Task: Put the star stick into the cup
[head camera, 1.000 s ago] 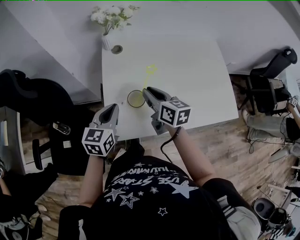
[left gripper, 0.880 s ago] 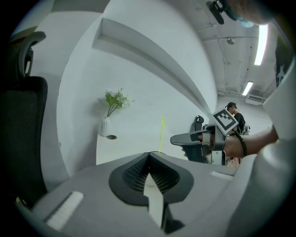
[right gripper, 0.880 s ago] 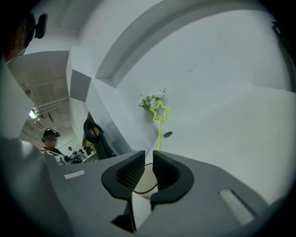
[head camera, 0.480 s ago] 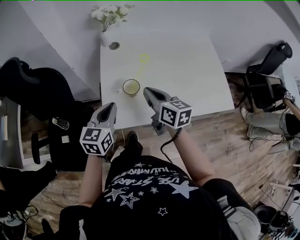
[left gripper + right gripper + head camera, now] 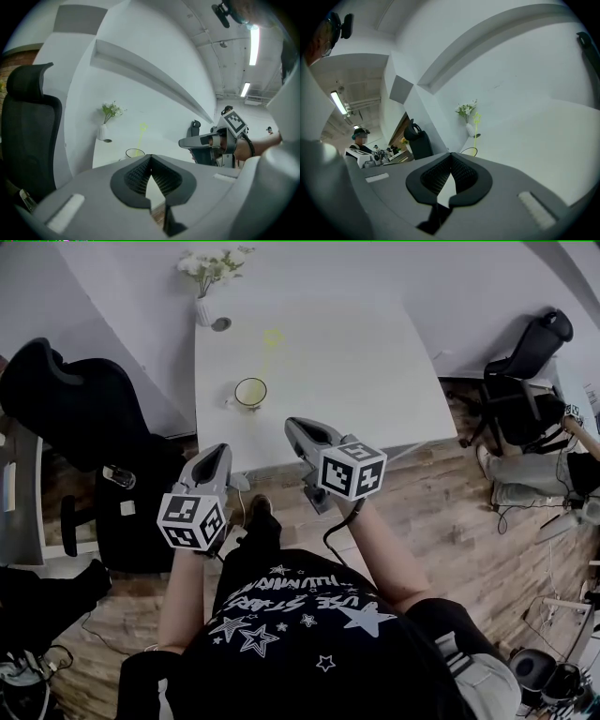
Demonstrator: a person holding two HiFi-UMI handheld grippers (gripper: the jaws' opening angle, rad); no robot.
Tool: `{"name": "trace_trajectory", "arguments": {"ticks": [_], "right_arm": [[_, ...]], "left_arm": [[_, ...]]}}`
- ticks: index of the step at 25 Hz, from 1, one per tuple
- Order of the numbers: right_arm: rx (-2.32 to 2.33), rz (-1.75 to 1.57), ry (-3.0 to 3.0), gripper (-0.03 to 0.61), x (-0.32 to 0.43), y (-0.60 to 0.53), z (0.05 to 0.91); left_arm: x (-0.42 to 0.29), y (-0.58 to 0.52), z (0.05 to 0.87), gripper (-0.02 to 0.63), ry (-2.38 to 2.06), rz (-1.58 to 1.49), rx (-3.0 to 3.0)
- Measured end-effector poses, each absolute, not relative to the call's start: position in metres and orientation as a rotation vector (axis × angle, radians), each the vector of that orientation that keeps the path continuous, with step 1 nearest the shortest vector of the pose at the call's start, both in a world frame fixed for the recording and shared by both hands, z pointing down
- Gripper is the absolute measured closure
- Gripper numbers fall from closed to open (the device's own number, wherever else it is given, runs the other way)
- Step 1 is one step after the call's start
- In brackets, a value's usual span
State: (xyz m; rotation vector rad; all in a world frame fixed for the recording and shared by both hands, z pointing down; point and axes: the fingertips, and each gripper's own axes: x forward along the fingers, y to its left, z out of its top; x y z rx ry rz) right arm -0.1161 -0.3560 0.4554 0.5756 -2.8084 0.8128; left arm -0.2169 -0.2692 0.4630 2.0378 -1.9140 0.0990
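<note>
Two hand-held grippers were held side by side at the near edge of the white bench (image 5: 356,371). The left hand-held gripper (image 5: 216,457) had its jaws pressed together at the tips, with nothing between the ribbed pads. The right hand-held gripper (image 5: 302,430) was likewise closed and bare, and its tips reached just over the bench edge.

From the right one, the cup (image 5: 250,392) stood at about 11 o'clock, well apart from both grippers. The yellow star stick (image 5: 273,337) stood with its lower end inside the cup's rim, its star end leaning away toward 1 o'clock.

Farther along the bench, at 11 o'clock from the cup, a white vase (image 5: 203,310) of pale flowers (image 5: 208,263) stood by the far corner. A small dark round thing (image 5: 221,323) lay just beside it. At 9 o'clock of the cup, off the bench, stood a black office chair (image 5: 70,404).
</note>
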Motion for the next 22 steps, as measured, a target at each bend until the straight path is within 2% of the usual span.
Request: {"name": "trace_trajectory", "arguments": {"ticks": [22], "right_arm": [[0.549,0.789,-2.815,0.565,-0.056,-0.277,0.452]], "left_arm": [[-0.167,-0.193,0.460,0.611,-1.934,0.083,2.013]]}}
